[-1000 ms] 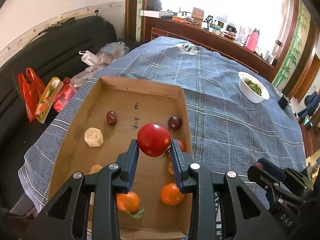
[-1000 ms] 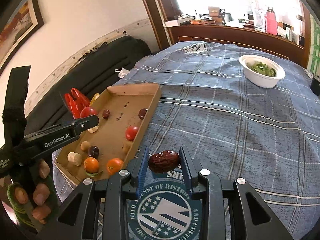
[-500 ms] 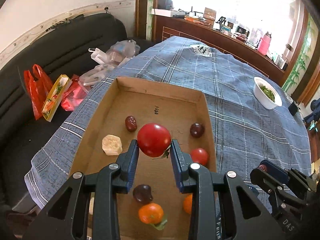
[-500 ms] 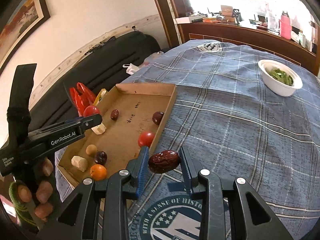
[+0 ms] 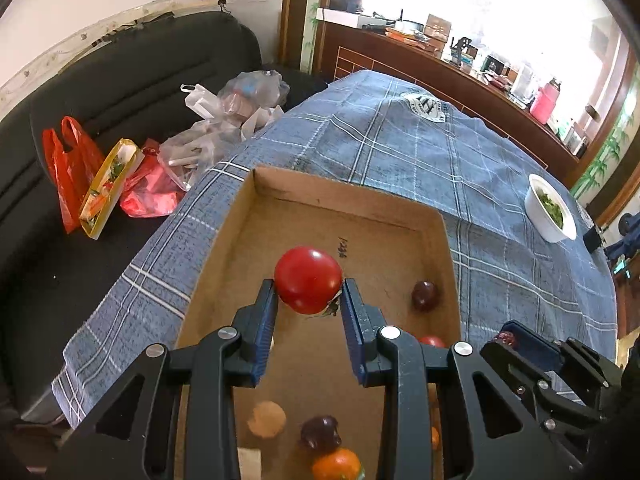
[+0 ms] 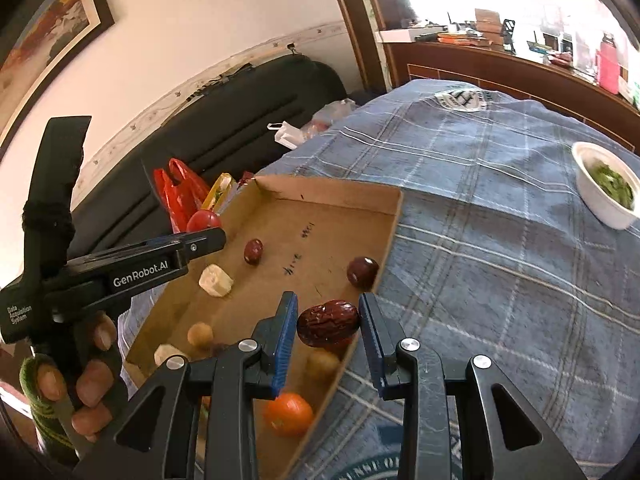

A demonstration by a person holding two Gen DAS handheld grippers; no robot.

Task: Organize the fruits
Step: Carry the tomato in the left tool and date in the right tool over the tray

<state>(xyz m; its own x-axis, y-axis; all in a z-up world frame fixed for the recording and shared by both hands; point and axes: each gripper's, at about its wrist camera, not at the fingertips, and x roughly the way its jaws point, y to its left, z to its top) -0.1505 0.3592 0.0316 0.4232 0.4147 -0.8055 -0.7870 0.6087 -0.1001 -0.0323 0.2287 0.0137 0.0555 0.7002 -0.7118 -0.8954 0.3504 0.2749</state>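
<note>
Blue plaid cloth [image 5: 440, 168] covering the counter. White bowl [image 5: 550, 216] of greens resting on the cloth, toward its right edge. Black sofa [image 5: 120, 92] left of the cloth, bearing red plastic bags [image 5: 68, 168] and clear plastic bags [image 5: 224, 120]. Pink bottle [image 5: 543, 101] on the wooden ledge beyond the cloth.

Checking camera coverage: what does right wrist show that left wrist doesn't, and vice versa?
Only right wrist: the person's hand on the left gripper's handle, a framed picture, a pale cut chunk and a second red date in the box.

Only left wrist: the clear plastic bags in full, the yellow snack pack.

Both: cardboard box, left gripper shut on the tomato, right gripper shut on a dried red date, white bowl of greens, orange, dark plum.
</note>
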